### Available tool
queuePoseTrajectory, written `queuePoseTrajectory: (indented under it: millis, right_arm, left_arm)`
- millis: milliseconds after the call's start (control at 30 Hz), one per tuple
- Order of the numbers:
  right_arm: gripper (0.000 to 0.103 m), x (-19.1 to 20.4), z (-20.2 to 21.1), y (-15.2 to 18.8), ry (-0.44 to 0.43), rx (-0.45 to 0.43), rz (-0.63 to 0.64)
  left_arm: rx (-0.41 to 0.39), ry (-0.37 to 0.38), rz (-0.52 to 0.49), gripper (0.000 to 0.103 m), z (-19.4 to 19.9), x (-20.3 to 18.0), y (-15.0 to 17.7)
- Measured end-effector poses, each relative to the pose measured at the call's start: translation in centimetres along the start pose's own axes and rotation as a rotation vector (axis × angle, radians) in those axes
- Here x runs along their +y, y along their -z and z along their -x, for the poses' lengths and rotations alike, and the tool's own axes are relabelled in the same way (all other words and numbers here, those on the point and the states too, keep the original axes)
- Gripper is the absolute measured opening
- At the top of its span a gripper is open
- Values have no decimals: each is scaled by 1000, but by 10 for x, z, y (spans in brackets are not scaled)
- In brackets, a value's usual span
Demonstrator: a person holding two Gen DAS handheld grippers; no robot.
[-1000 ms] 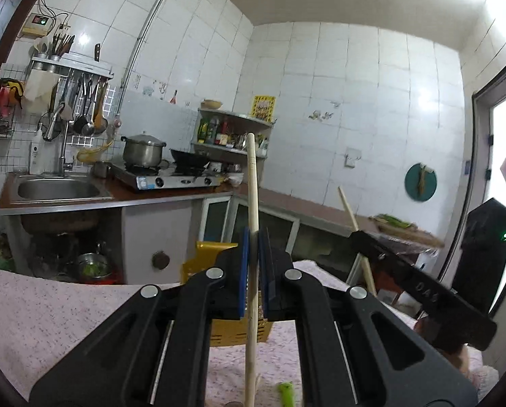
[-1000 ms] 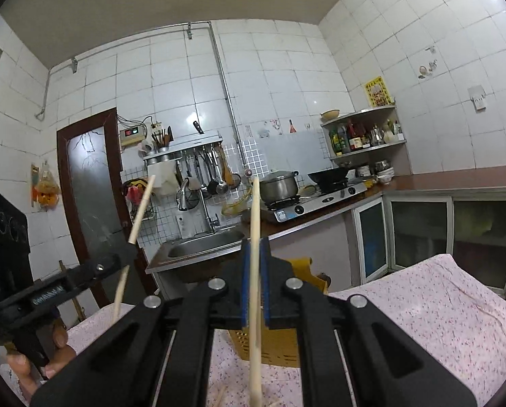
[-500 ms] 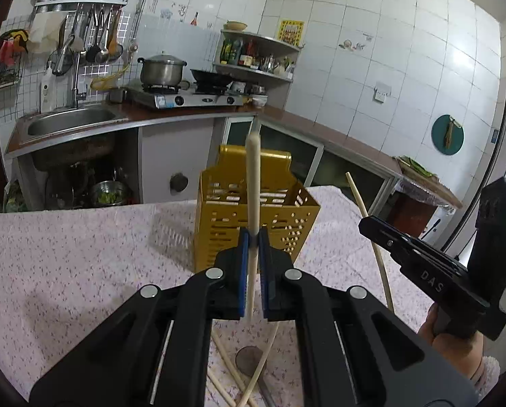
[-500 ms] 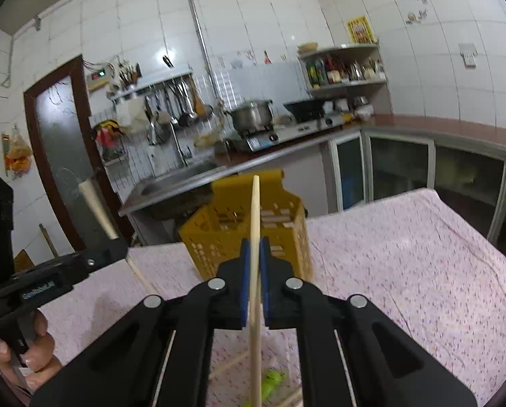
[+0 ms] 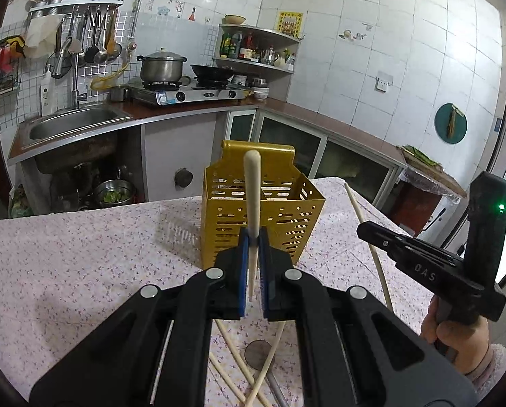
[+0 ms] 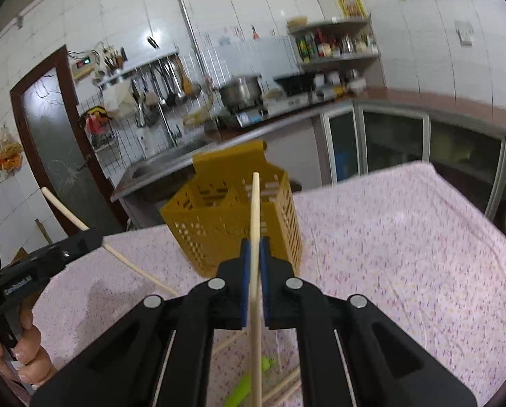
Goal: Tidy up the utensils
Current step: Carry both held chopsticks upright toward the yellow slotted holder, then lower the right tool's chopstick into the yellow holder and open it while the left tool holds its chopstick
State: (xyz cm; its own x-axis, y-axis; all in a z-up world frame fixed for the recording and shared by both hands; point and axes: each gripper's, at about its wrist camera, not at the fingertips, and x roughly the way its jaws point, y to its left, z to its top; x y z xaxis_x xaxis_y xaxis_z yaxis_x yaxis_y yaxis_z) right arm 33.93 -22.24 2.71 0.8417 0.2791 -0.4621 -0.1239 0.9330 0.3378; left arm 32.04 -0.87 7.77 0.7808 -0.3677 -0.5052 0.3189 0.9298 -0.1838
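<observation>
A yellow perforated utensil holder point(image 5: 261, 213) point(image 6: 232, 224) stands on the flowered tablecloth. My left gripper point(image 5: 253, 240) is shut on a wooden chopstick point(image 5: 252, 196) that stands upright just in front of the holder. My right gripper point(image 6: 254, 247) is shut on a second chopstick point(image 6: 255, 224), also upright before the holder. From the left wrist view the right gripper point(image 5: 363, 229) shows at the right with its chopstick point(image 5: 368, 234). In the right wrist view the left gripper point(image 6: 97, 237) appears at the left with its tilted chopstick point(image 6: 66, 213).
Several loose chopsticks point(image 5: 270, 359) and a metal handle point(image 5: 276, 390) lie on the cloth under the grippers, beside a green utensil point(image 6: 242, 390). Behind the table point(image 5: 66, 257) are a sink point(image 5: 70, 125), a stove with a pot point(image 5: 161, 68) and cabinets. A person's hand point(image 5: 456, 335) grips the right tool.
Both grippers have tipped downward, each with its chopstick. The views swung from the wall and ceiling to the table, and the yellow holder now sits close ahead.
</observation>
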Motion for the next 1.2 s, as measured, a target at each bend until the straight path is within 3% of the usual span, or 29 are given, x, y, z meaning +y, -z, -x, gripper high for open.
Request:
queuePoseTrajectory:
  millis: [267,367,533,700,800,967,1200]
  right_arm:
    - [6,8,12,8,63,-12,56]
    - [6,19,23,11,171,-98,130]
    - [6,27,35,13,221,-186,176]
    - [6,25,41,8,198,-216,178]
    - [6,30,44,-4,161,-276,192]
    - [6,42,37,-38,88,-359,215]
    - [3,63,27,-75,99,-414,293]
  left_arm:
    - [22,-14,-42,4,14,-13,1]
    - [23,-24,-33,4,15,-14,4]
    - [36,-39,-21,4,12,-12,11]
    - [40,-55,-18,4,8,-8,11]
    - [37,-54,-18,4,4,-5,3]
    - [-18,-74,-51,4,1,-5,-34]
    - [-103,-79,-95,4,0,-7,-84]
